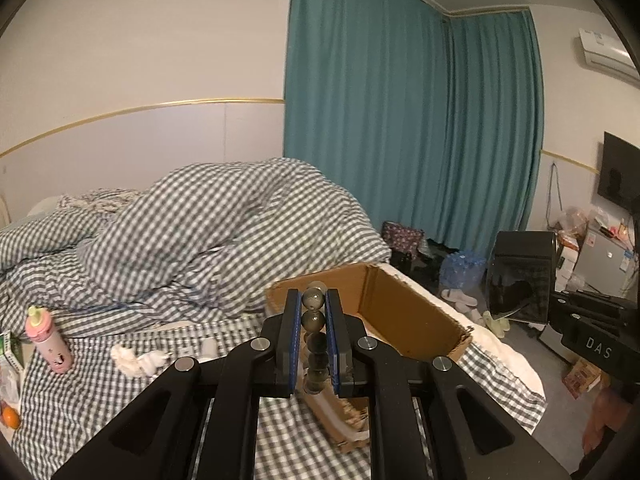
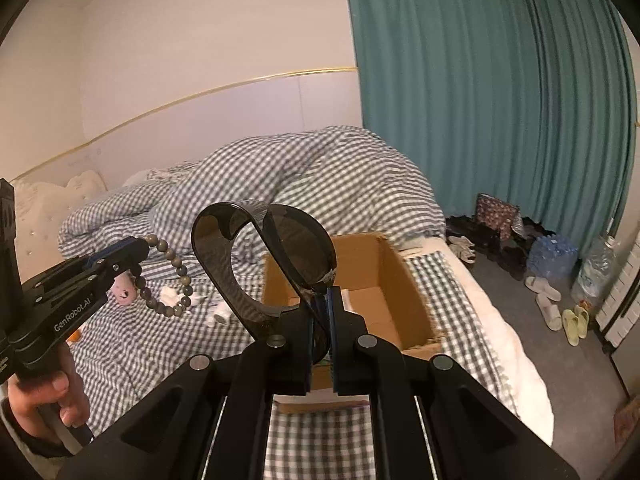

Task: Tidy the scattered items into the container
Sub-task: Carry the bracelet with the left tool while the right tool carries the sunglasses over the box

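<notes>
My left gripper (image 1: 314, 300) is shut on a bracelet of grey-brown beads (image 1: 313, 322), held in the air short of the open cardboard box (image 1: 416, 320) on the checked bed. From the right wrist view the bead bracelet (image 2: 176, 280) hangs in a loop from the left gripper (image 2: 138, 246), left of the box (image 2: 404, 280). My right gripper (image 2: 321, 292) is shut on dark sunglasses (image 2: 256, 256), pinched at the frame, with lens and arm sticking up over the box's near edge. A person's hand (image 2: 44, 396) holds the left gripper's handle.
A pink bottle (image 1: 48, 340), white crumpled tissue (image 1: 138, 360) and an orange (image 1: 10, 418) lie on the checked sheet at the left. A bunched checked duvet (image 1: 224, 232) rises behind the box. Right of the bed are slippers (image 2: 548, 300), water bottles (image 2: 552, 256) and teal curtains (image 2: 480, 100).
</notes>
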A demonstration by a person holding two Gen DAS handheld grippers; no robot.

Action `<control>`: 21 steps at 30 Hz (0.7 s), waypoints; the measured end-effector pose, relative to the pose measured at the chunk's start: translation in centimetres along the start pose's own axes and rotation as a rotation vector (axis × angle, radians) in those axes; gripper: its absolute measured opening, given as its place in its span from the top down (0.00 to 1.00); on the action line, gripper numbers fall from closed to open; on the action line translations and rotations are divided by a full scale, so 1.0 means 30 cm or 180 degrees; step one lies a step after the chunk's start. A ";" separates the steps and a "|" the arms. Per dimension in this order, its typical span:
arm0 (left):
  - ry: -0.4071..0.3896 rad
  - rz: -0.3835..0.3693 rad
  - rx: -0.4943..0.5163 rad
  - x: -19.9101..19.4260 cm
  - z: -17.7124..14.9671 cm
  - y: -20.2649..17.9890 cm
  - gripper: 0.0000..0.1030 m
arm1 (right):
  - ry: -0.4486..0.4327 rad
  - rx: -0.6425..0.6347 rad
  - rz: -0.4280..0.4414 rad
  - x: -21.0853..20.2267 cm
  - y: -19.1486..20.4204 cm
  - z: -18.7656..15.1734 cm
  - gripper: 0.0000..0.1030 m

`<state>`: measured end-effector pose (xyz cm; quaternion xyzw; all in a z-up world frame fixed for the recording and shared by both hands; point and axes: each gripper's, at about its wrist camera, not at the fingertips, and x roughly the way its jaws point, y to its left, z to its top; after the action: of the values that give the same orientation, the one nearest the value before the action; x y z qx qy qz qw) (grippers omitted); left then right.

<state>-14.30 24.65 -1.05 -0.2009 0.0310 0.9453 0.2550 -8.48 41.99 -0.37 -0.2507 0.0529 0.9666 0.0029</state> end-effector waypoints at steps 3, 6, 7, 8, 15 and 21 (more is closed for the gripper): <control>0.0040 -0.0068 0.0032 0.040 -0.001 -0.042 0.89 | 0.0011 0.0053 -0.0069 0.001 -0.056 0.000 0.95; 0.0090 -0.0124 0.0076 0.080 -0.004 -0.078 0.89 | 0.0026 0.0097 -0.0124 -0.002 -0.092 -0.005 0.95; 0.0109 -0.0142 0.0097 0.093 -0.007 -0.091 0.89 | 0.0031 0.0117 -0.0140 -0.001 -0.108 -0.007 0.95; 0.0132 -0.0160 0.0119 0.106 -0.010 -0.105 0.89 | 0.0038 0.0143 -0.0156 0.004 -0.126 -0.009 0.95; 0.0262 -0.0199 0.0143 0.199 -0.028 -0.144 0.89 | 0.0130 0.0220 -0.0185 0.059 -0.191 -0.026 0.95; 0.0394 -0.0219 0.0138 0.281 -0.050 -0.144 0.89 | 0.0201 0.0256 -0.0164 0.103 -0.231 -0.041 0.95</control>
<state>-18.27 32.12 -5.55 -0.2543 0.0602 0.9209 0.2893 -10.36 48.69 -3.63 -0.2821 0.0853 0.9549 0.0363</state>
